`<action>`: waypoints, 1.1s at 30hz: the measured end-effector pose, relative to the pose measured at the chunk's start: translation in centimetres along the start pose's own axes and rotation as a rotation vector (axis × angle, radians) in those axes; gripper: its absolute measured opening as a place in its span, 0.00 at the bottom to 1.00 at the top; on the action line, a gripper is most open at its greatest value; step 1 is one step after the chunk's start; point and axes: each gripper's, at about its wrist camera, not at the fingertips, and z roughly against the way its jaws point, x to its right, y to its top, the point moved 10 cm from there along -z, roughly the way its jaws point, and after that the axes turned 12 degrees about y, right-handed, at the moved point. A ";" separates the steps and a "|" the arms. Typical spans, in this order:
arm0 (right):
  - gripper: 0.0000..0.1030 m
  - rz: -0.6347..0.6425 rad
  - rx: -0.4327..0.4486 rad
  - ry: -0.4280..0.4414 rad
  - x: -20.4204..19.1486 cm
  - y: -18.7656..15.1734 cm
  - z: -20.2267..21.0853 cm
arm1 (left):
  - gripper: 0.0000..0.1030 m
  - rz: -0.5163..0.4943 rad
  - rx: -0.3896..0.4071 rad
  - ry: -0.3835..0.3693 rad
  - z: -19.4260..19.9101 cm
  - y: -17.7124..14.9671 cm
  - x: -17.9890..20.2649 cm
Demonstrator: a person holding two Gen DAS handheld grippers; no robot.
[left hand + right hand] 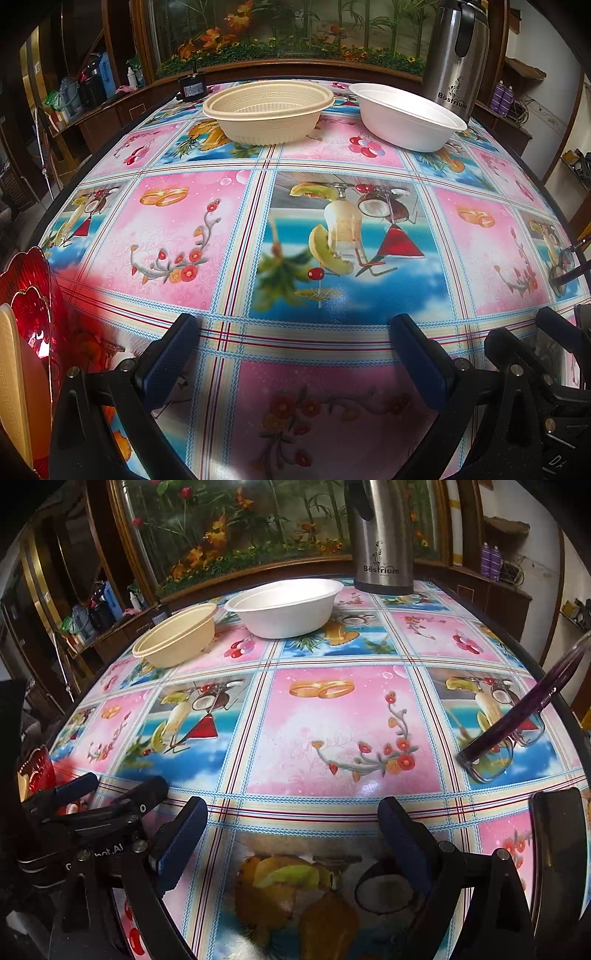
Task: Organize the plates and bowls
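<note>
Both tongs hang over the patterned tablecloth [332, 229], and both are spread wide with nothing between the pads: the left gripper [295, 354] sits low at the near edge, the right gripper [291, 834] just beside it. Out past them, at the far side, the cream bowl [267, 112] stands upright with the white bowl [406, 118] near it, apart. A steel flask [456, 55] rises behind the white bowl. At the left edge, red glass plates [31, 306] stand on edge; glasses [509, 738] lie right.
</note>
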 end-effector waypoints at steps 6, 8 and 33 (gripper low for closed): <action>0.94 -0.015 0.003 -0.014 0.0 0.0 -0.1 | 1.00 0.018 -0.003 0.011 -0.1 0.0 -0.5; 0.94 0.001 -0.013 -0.053 0.0 -0.1 -0.3 | 1.00 0.031 -0.006 0.021 -0.2 0.0 -0.9; 0.98 -0.003 0.002 0.093 -0.2 0.0 0.3 | 1.00 0.036 -0.007 0.026 -0.1 -0.1 -1.0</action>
